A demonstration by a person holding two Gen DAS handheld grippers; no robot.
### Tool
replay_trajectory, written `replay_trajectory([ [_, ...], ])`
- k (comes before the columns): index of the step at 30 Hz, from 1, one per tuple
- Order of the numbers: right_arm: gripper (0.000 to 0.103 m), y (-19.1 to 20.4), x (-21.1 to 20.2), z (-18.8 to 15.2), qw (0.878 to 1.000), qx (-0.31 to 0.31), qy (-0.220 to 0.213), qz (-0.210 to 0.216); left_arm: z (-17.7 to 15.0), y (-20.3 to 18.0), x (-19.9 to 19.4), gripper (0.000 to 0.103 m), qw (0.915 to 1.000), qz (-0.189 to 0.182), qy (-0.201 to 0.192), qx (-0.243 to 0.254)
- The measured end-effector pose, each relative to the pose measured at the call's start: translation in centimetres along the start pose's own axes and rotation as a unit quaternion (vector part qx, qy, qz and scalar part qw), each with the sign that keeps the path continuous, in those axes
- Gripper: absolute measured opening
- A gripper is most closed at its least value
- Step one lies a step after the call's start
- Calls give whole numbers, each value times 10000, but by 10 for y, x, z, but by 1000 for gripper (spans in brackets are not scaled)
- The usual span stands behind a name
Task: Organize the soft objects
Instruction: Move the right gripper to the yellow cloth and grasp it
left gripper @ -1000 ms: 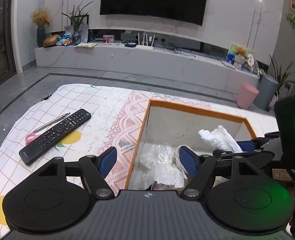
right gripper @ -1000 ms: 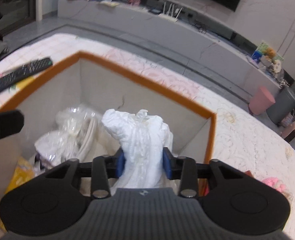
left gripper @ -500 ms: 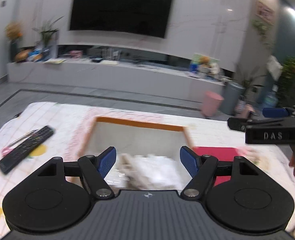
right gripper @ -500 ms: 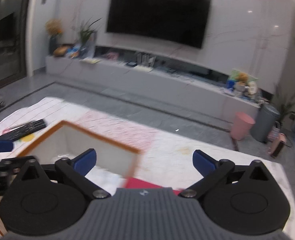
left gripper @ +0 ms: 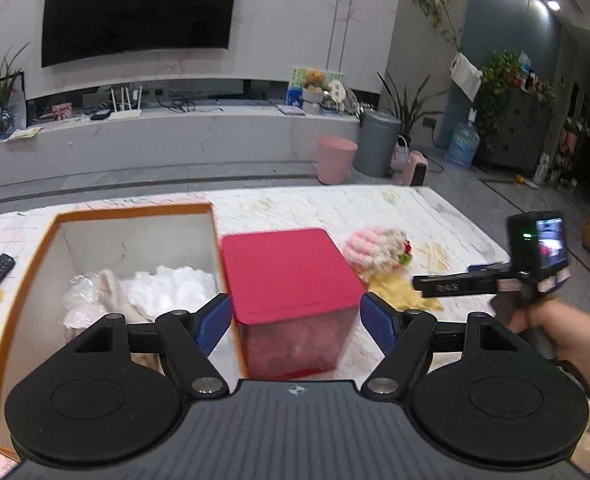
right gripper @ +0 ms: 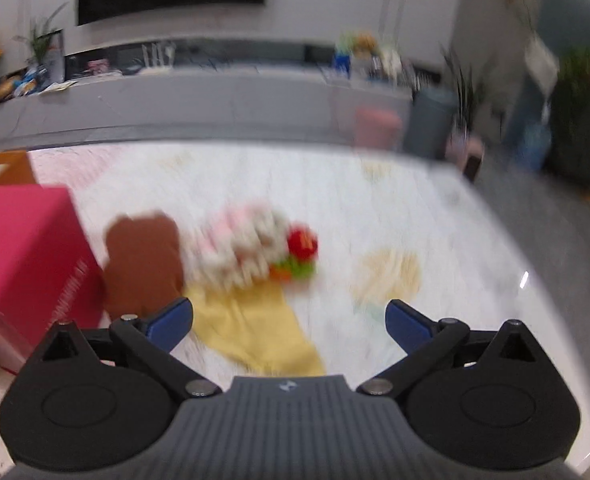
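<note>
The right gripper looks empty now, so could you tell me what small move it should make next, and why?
Probably lower the right gripper forward onto the yellow cloth. Its jaws stand wide open with nothing between them, and the cloth lies loose on the table directly ahead, closer than the pink-and-white plush or the brown soft item. The orange-rimmed box already holds white soft items.

a dark tv (left gripper: 139,8) hangs on the marble wall above a long grey console (left gripper: 167,132).
</note>
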State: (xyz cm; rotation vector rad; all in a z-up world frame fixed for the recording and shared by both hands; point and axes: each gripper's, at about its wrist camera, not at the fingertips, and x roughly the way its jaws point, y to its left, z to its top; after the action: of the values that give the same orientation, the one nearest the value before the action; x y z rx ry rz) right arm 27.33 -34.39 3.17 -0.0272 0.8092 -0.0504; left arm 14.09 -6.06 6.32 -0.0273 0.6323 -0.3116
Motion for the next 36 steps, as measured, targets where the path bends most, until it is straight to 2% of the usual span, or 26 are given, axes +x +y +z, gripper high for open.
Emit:
replay_trajectory([
  [3,100,-12,29,-11,9979,567,191,228,-6,-9,9,86,9999,-64,104,-29],
  [5,100,-9,44,-12,9975,591,179,349,-11,-19,14,86,9998,-109,141,1],
  [8,100,3,58,-12,9989,127,24,449,-20,-40,24,86,9995,-160,174,188],
  [12,100,16,73,-16,9975,-602,-62,353,-32,-68,36,86,9987,-174,57,480],
  [14,85,15,81,-18,9961,-751,6,471,-40,-83,42,86,9977,-145,-45,664],
  [16,55,8,78,-20,9943,-762,-107,740,-48,-96,50,86,9968,-76,-115,793],
  [17,46,6,76,-19,9922,-877,-103,882,-51,-101,56,86,9966,-11,-129,819],
  [18,29,5,74,-18,9895,-1068,-80,973,-53,-105,60,86,9966,68,-141,807],
  [19,13,5,72,-18,9866,-1293,-42,997,-55,-111,67,86,9967,209,-169,767],
  [21,12,0,69,-18,9805,-1668,49,1039,-57,-122,80,86,9960,506,-232,697],
  [23,9,-12,66,-18,9784,-1705,152,1155,-56,-135,94,86,9936,810,-361,695],
  [24,0,-20,65,-17,9792,-1663,221,1141,-57,-142,101,86,9917,990,-465,682],
  [27,0,-48,59,-20,9807,-1486,409,1206,-56,-157,129,86,9821,1697,-622,525],
  [30,0,-70,52,-29,9795,-1479,377,1312,-52,-163,159,86,9694,2367,-602,266],
  [32,0,-76,51,-30,9751,-1685,348,1401,-51,-164,175,86,9637,2604,-586,101],
  [36,0,-82,59,-25,9752,-1475,397,1604,-49,-169,201,87,9453,3224,-495,-18],
])
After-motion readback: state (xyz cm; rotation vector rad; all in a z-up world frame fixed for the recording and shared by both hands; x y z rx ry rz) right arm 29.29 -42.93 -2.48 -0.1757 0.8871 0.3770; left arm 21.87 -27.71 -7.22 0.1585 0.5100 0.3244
